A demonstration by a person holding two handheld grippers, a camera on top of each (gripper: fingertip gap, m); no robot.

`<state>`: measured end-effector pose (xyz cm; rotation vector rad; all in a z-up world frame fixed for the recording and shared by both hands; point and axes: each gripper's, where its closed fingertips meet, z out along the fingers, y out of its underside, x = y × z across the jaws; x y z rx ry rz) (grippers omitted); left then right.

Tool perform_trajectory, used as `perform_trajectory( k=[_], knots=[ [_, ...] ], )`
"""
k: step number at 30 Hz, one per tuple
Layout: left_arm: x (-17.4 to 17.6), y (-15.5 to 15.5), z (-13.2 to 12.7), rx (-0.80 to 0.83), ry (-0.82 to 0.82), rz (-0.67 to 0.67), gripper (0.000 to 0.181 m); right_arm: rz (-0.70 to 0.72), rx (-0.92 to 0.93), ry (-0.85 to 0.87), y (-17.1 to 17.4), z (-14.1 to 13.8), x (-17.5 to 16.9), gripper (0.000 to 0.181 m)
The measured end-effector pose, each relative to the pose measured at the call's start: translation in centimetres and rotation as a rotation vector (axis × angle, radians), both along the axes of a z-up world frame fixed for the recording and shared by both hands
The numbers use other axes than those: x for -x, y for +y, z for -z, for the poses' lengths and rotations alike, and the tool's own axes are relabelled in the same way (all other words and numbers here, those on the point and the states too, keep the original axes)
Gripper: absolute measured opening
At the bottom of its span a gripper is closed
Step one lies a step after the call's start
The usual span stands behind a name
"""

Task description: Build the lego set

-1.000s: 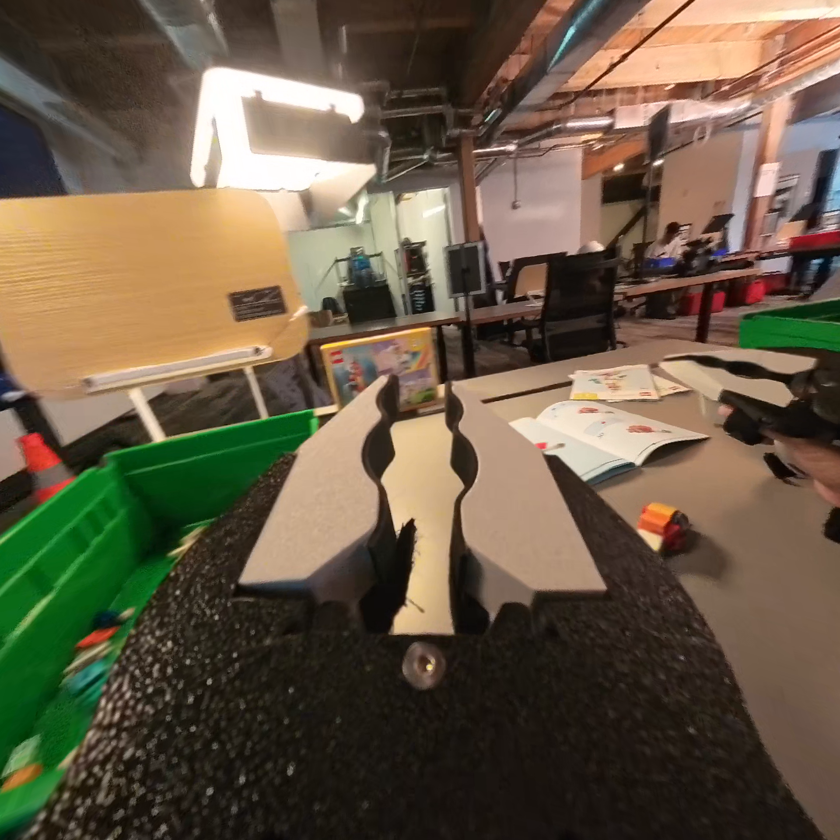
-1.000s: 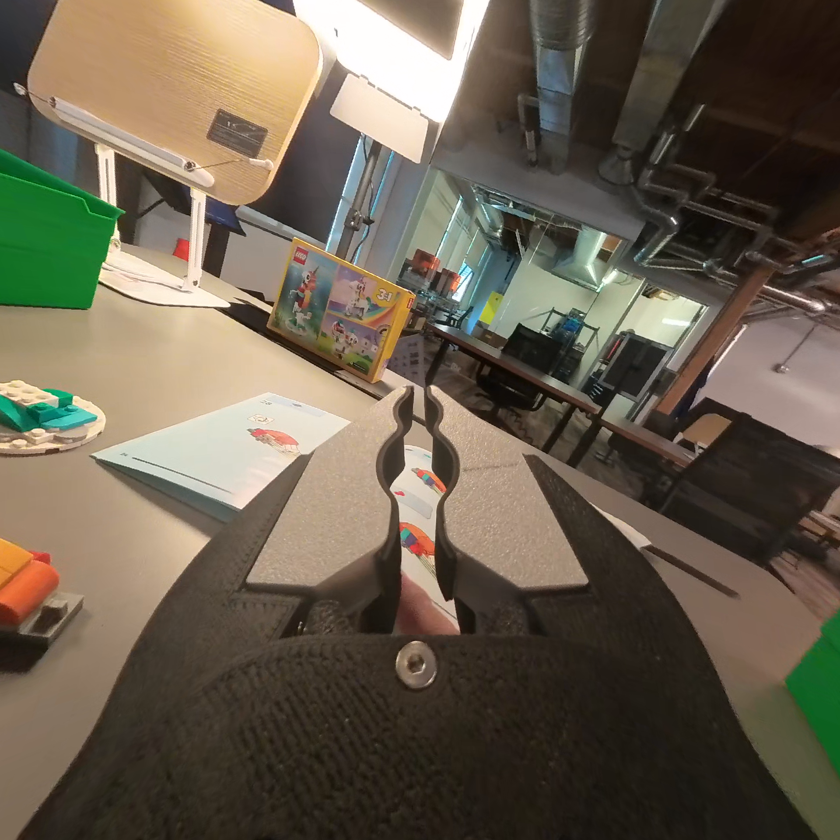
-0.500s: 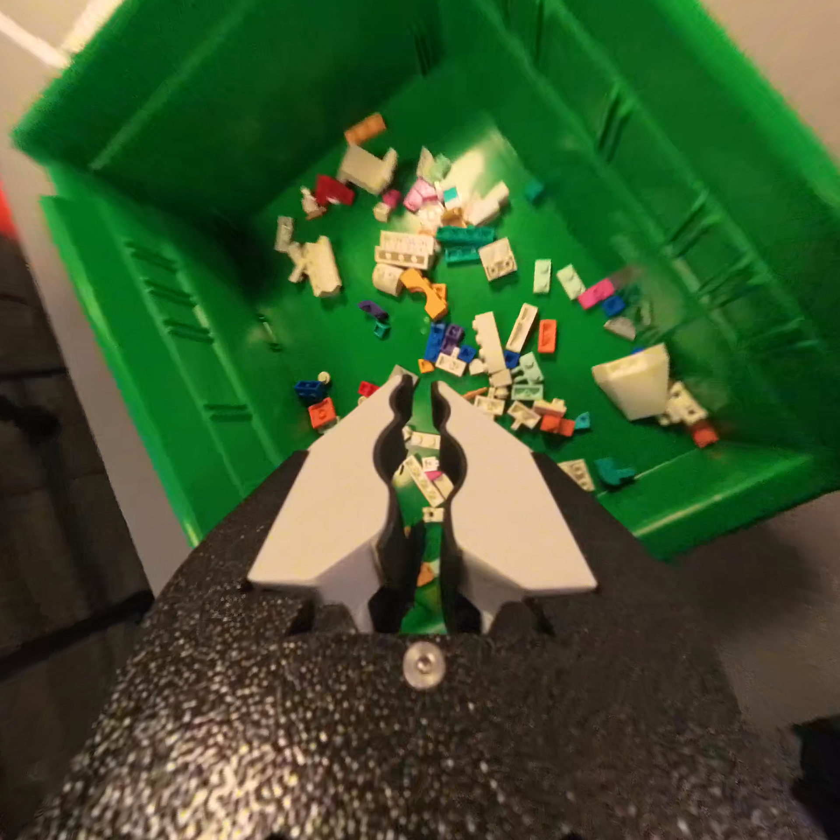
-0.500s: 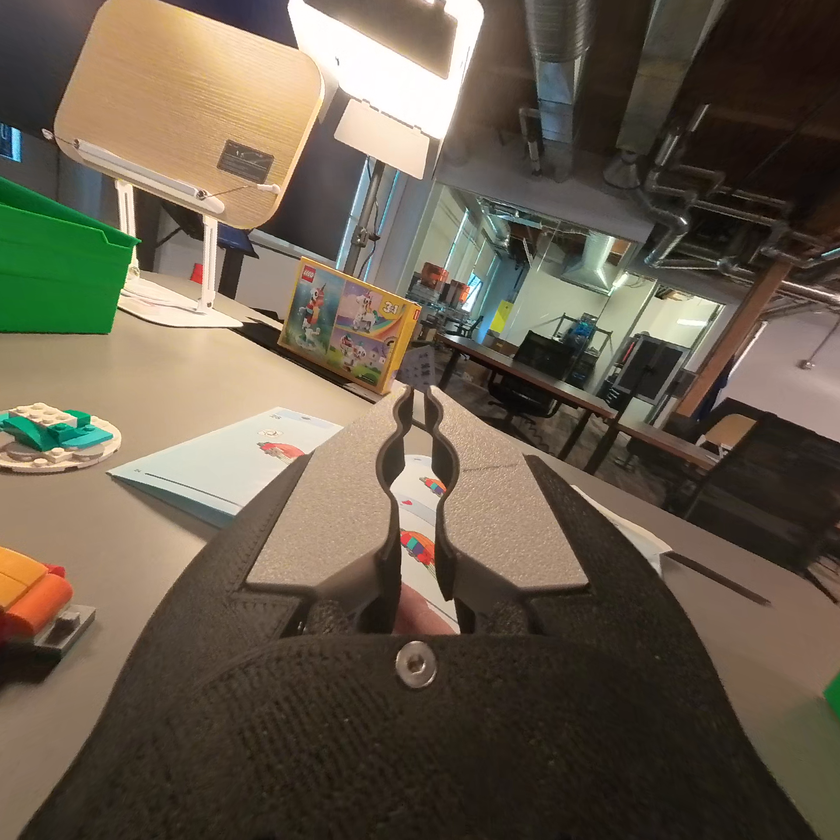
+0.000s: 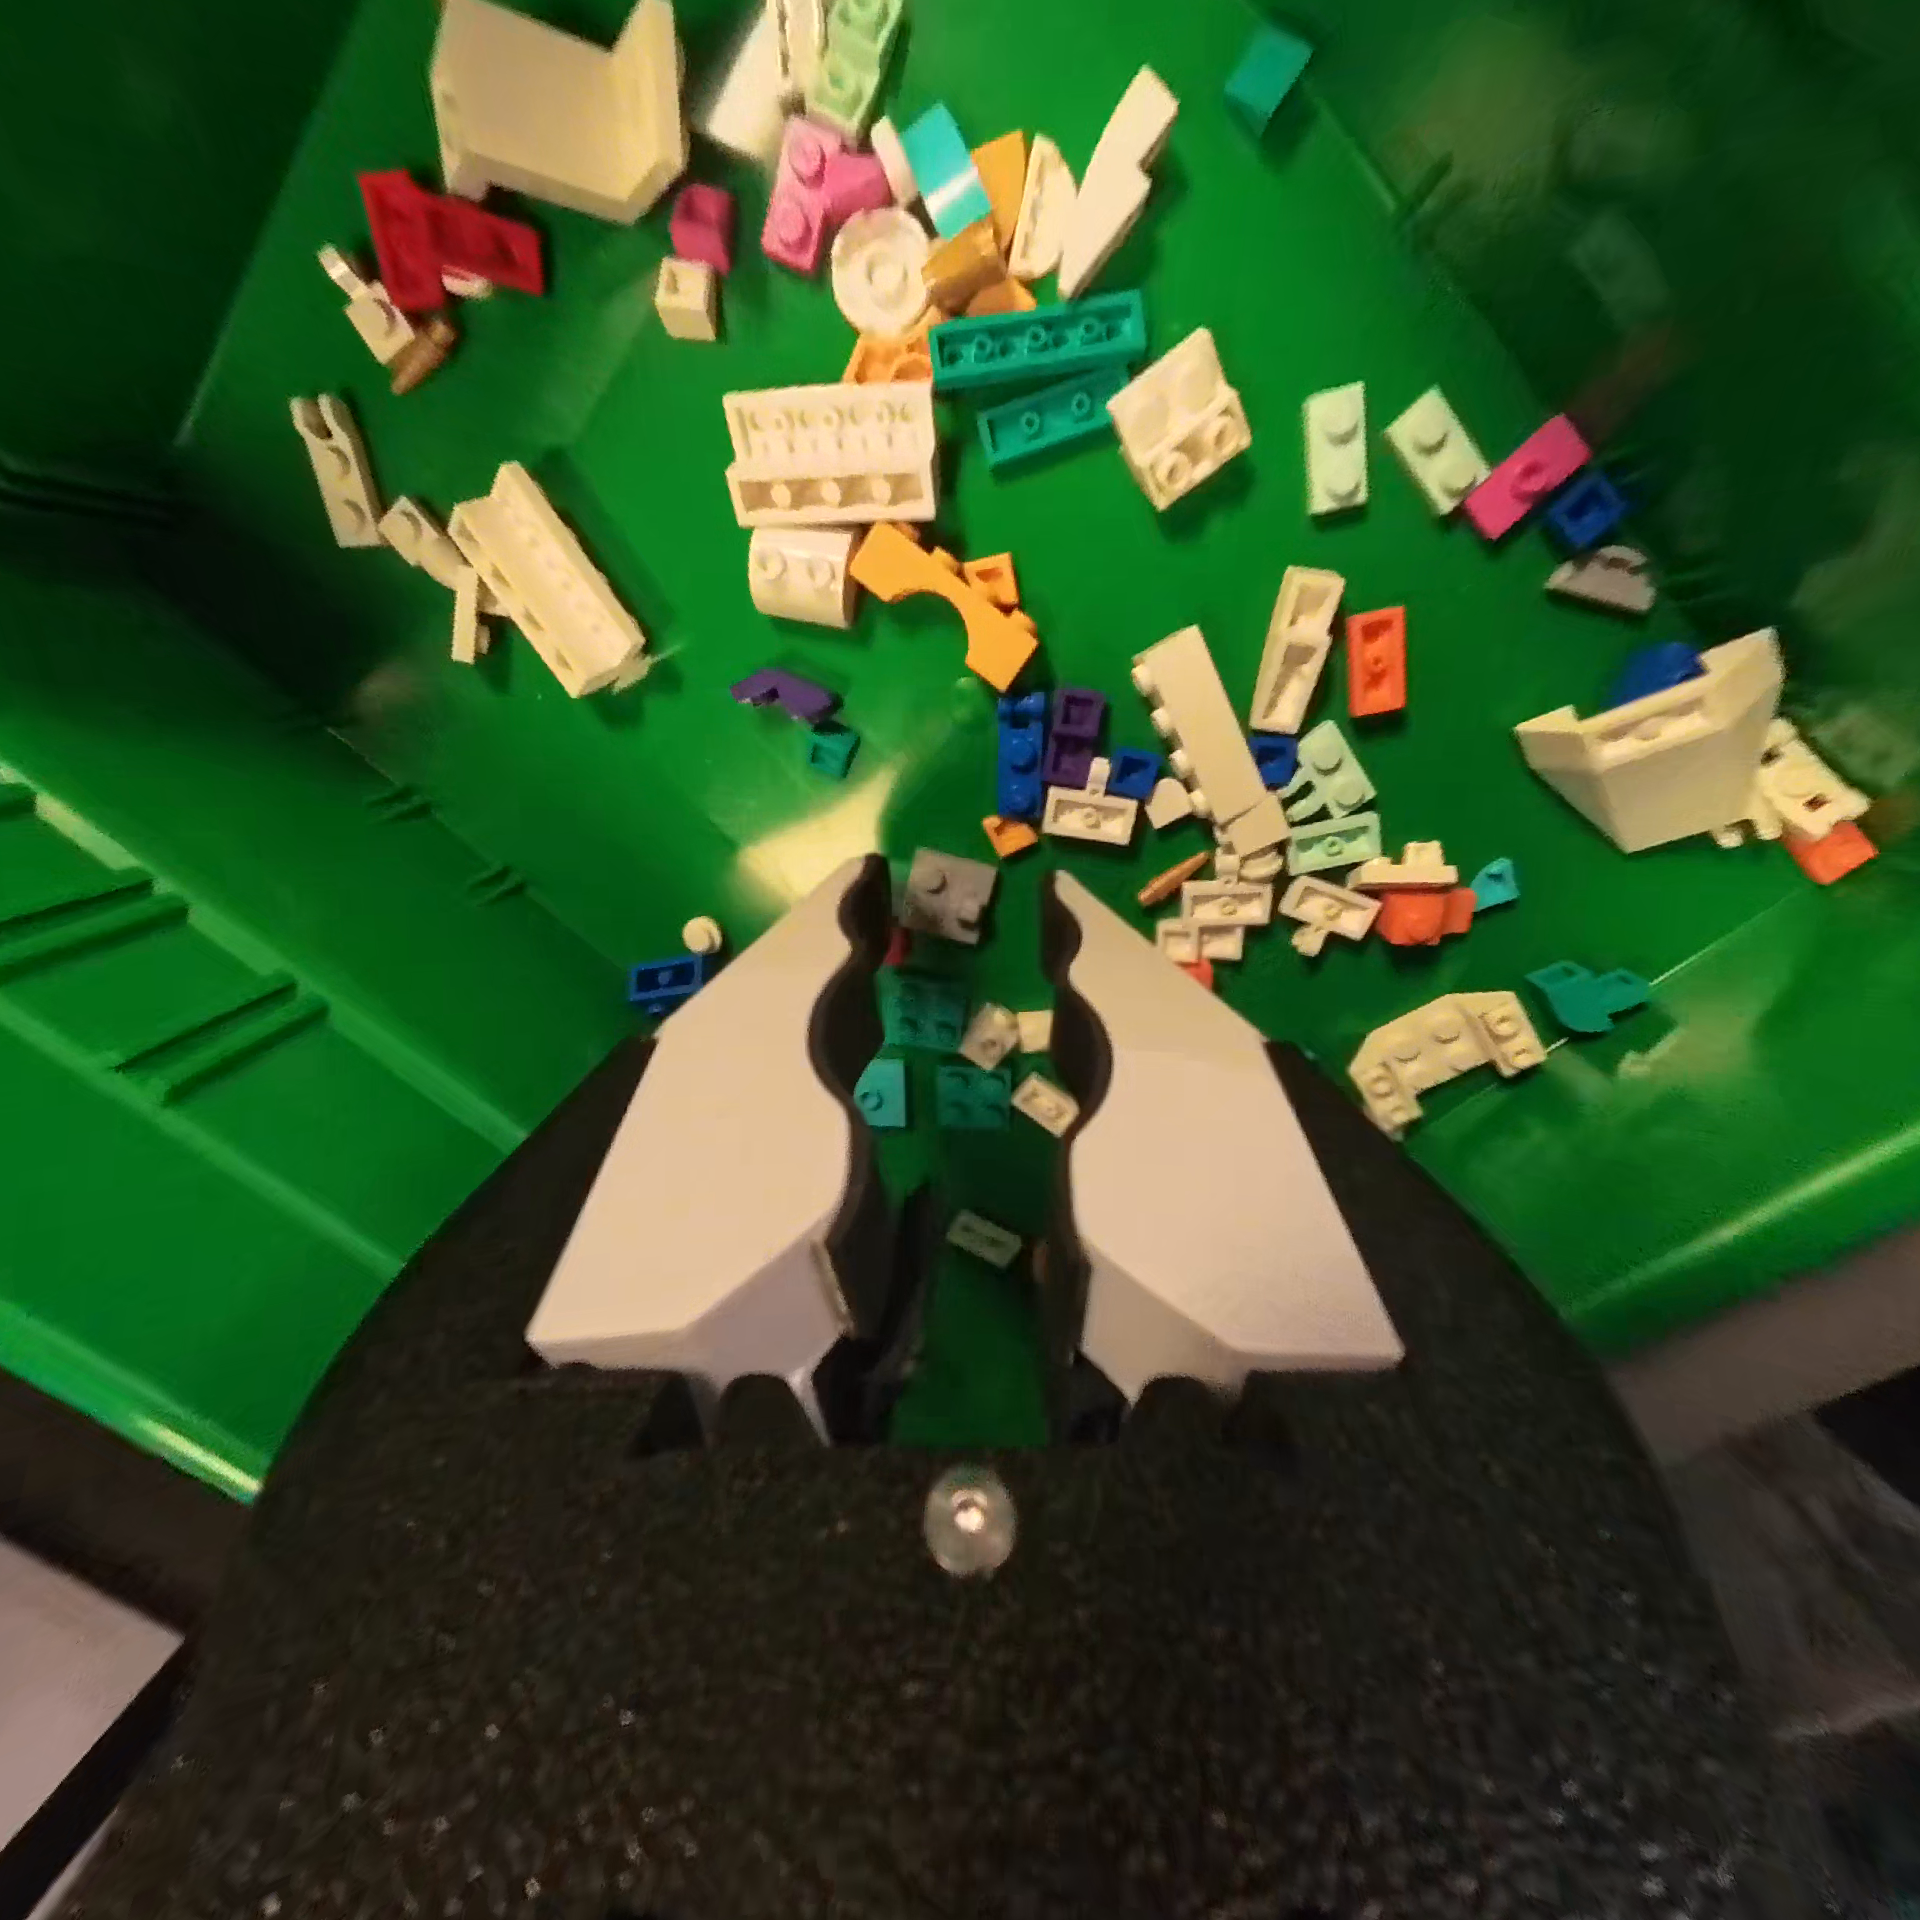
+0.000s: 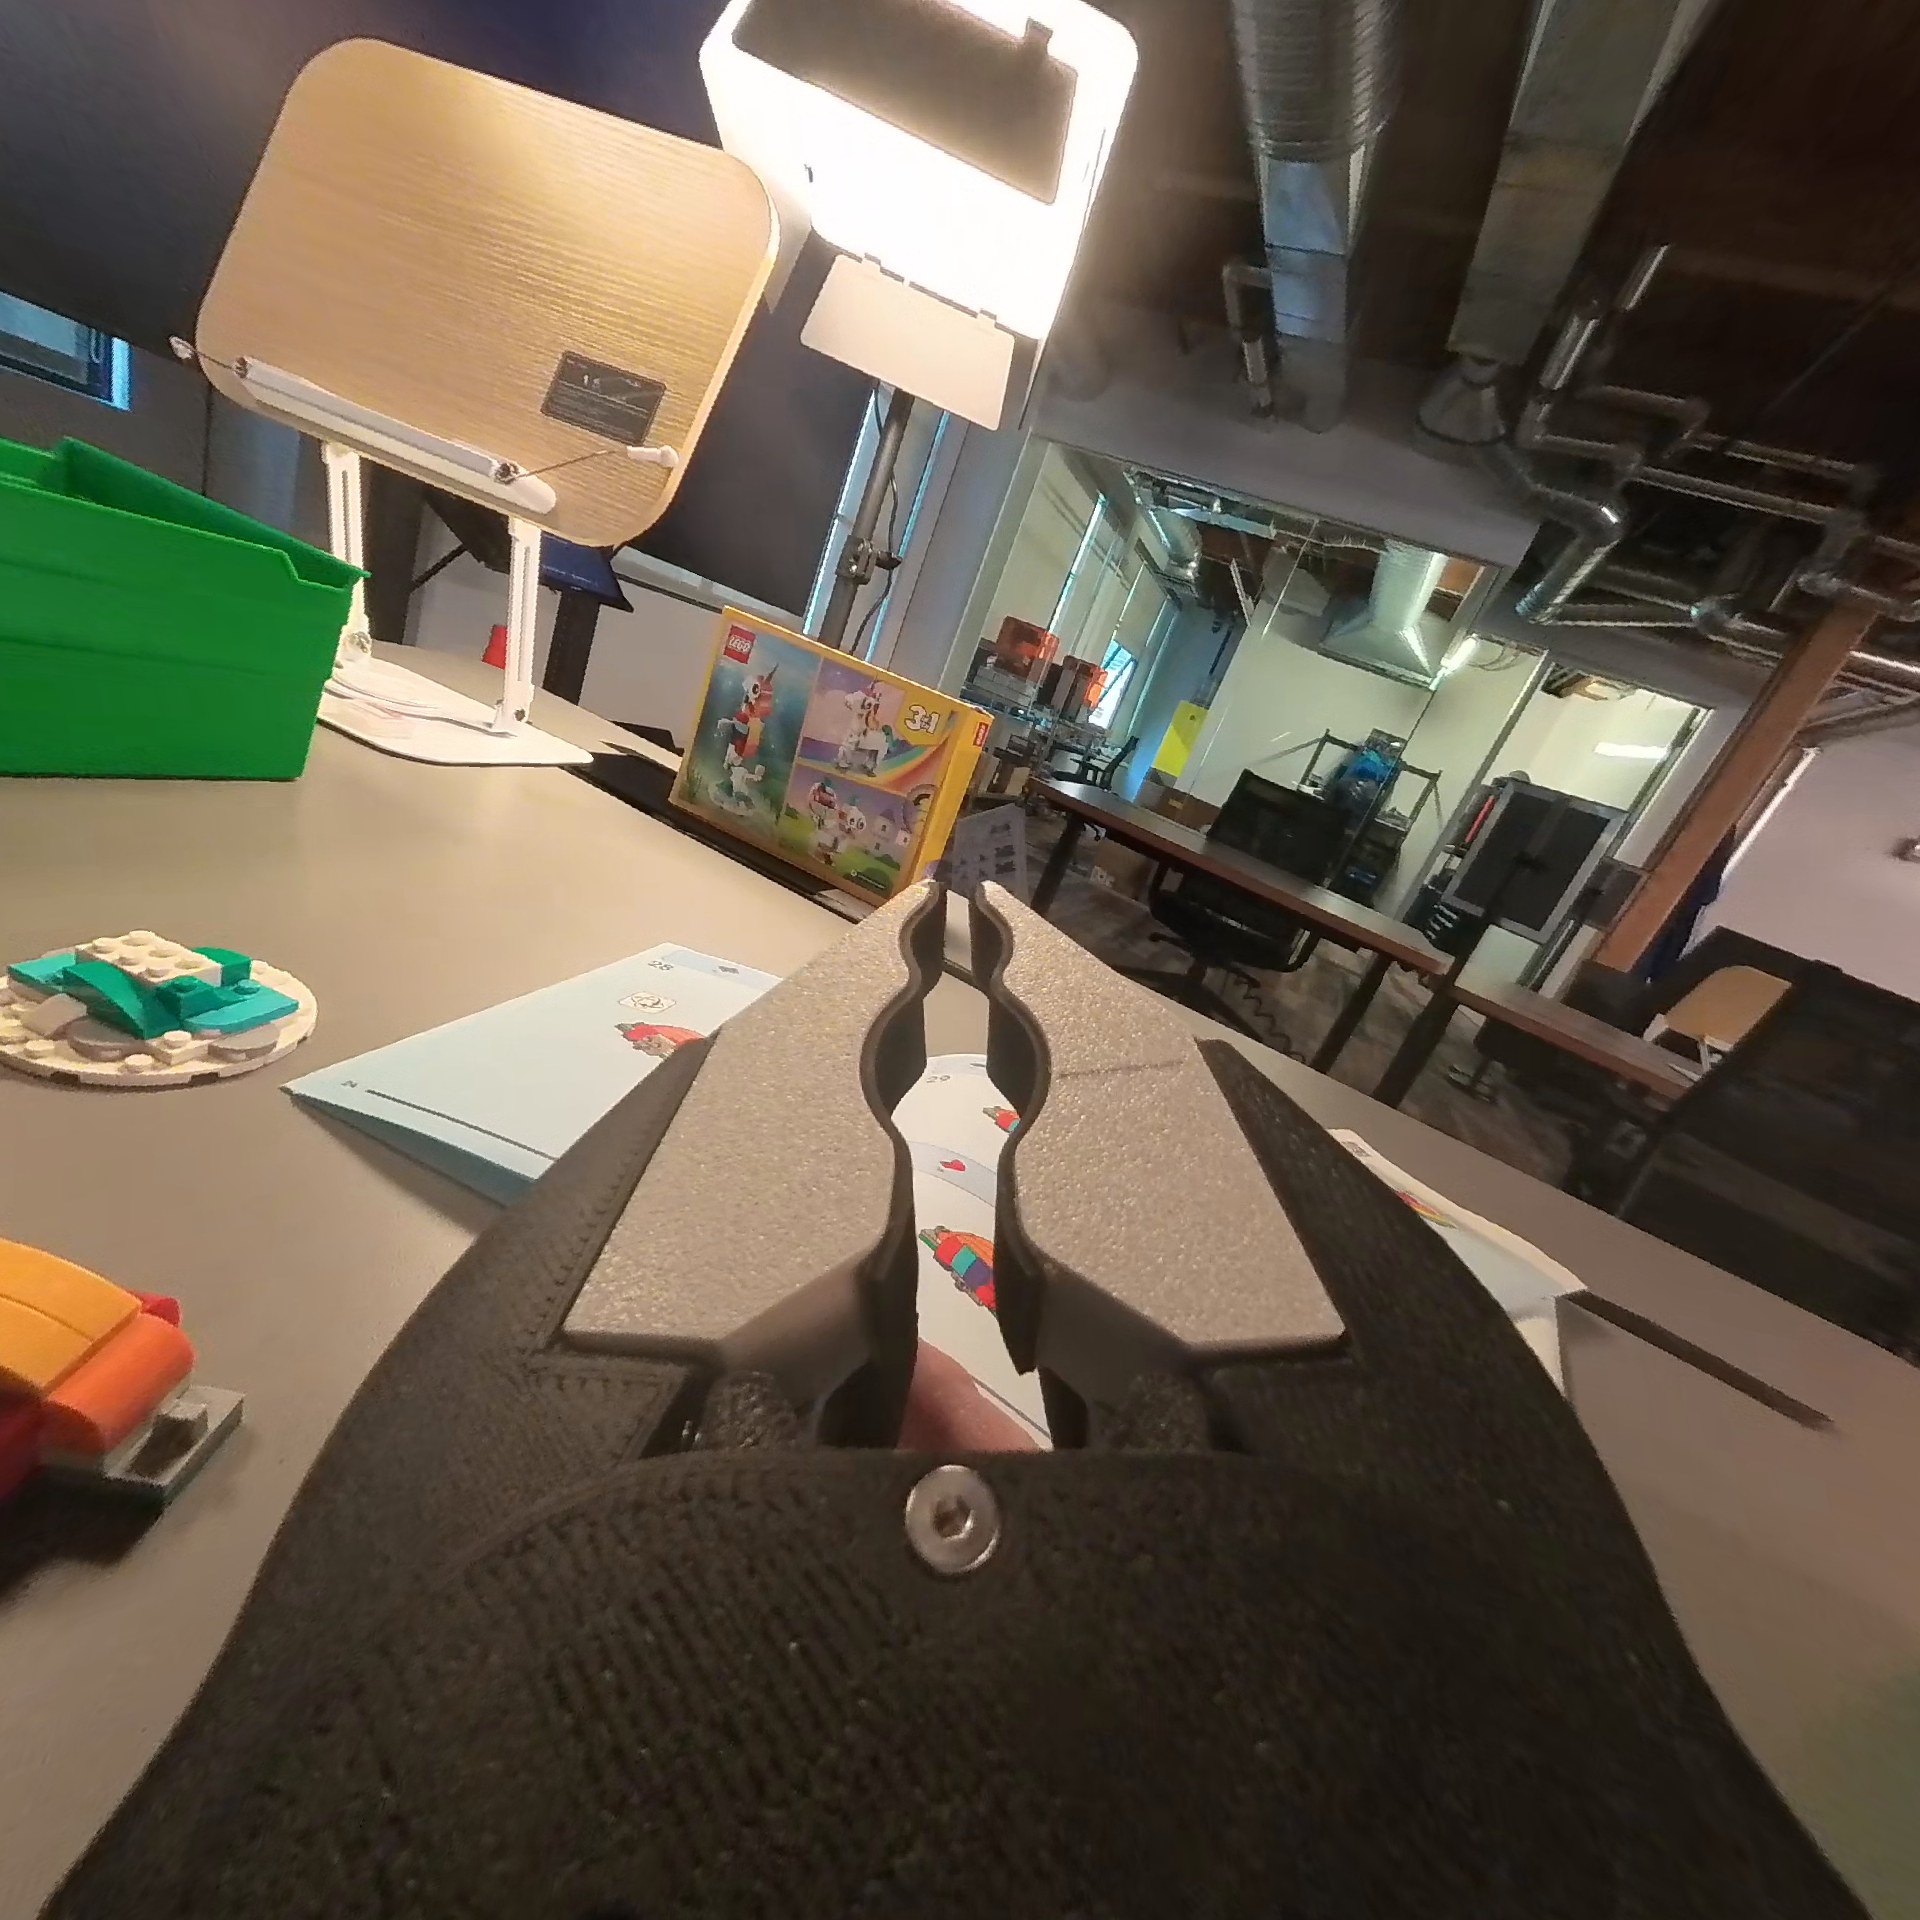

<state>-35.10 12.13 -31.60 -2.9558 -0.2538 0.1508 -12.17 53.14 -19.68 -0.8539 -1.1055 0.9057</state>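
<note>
Left hand-held gripper (image 5: 961, 883) points down into a green bin (image 5: 312, 1091), fingers parted with a clear gap, nothing between them; it is released, and whether the tips touch the bin floor cannot be told. Loose lego pieces (image 5: 1039, 623) lie scattered over the bin floor ahead of and to either side of the tips: a large cream angled piece (image 5: 1652, 758) far right of the fingers, a cream block (image 5: 831, 452) well ahead, a teal strip (image 5: 1039, 338) just beyond it, a small grey piece (image 5: 945, 896) right between the tips, small teal and cream bits seen through the gap lower down. Bin walls blur at the edges of the left wrist view. Right hand-held gripper (image 6: 961, 902) hangs low over the grey counter (image 6: 364, 883), aimed level across it, fingers nearly together with only a narrow slit at the tips, holding nothing. Under and ahead of it an open instruction booklet (image 6: 499, 1081). Left of the fingers: a white round plate with a teal and white build (image 6: 156, 997); nearer the body, an orange and red build on a grey base (image 6: 94, 1371), cut off by the frame edge. Farther ahead-left, the bin's outside, a wooden book stand (image 6: 488, 281) and a yellow set box (image 6: 831, 758). Above, a bright lamp panel (image 6: 914, 156); beyond, open workshop room, long tables, exposed ducts. A bit of finger skin shows behind the right gripper's fingers.
</note>
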Motion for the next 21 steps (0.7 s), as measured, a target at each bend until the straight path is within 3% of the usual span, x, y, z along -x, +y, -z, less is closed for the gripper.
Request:
perform_trajectory(
  k=[1,8,10,12,14,18,21],
  knots=[
    [0.0,-0.3,0.2,0.028,-0.005,0.011,0.026,0.0,0.0,0.0,0.0,0.0,0.0,0.002],
    [-0.3,-0.3,0.3,0.043,-0.056,0.014,0.014,0.0,-0.007,-0.003,0.0,0.0,0.2,0.002],
    [0.1,0.2,-0.5,0.015,0.013,0.045,0.014,0.0,-0.007,-0.002,0.0,0.0,0.1,0.002],
    [0.3,1.6,-2.9,-0.068,0.106,0.048,0.014,0.0,-0.003,-0.001,0.0,0.0,0.1,0.002],
    [-0.4,4.1,-7.3,-0.197,0.211,0.069,0.014,0.004,0.004,0.002,0.2,0.0,0.1,0.002],
    [-6.5,10.8,-16.1,-0.412,0.347,0.235,0.013,0.012,0.019,0.003,0.5,-0.1,0.0,0.002],
    [-12.7,14.6,-17.0,-0.415,0.351,0.432,0.013,0.007,0.024,0.005,0.5,-0.1,-0.1,0.002]
  ],
)
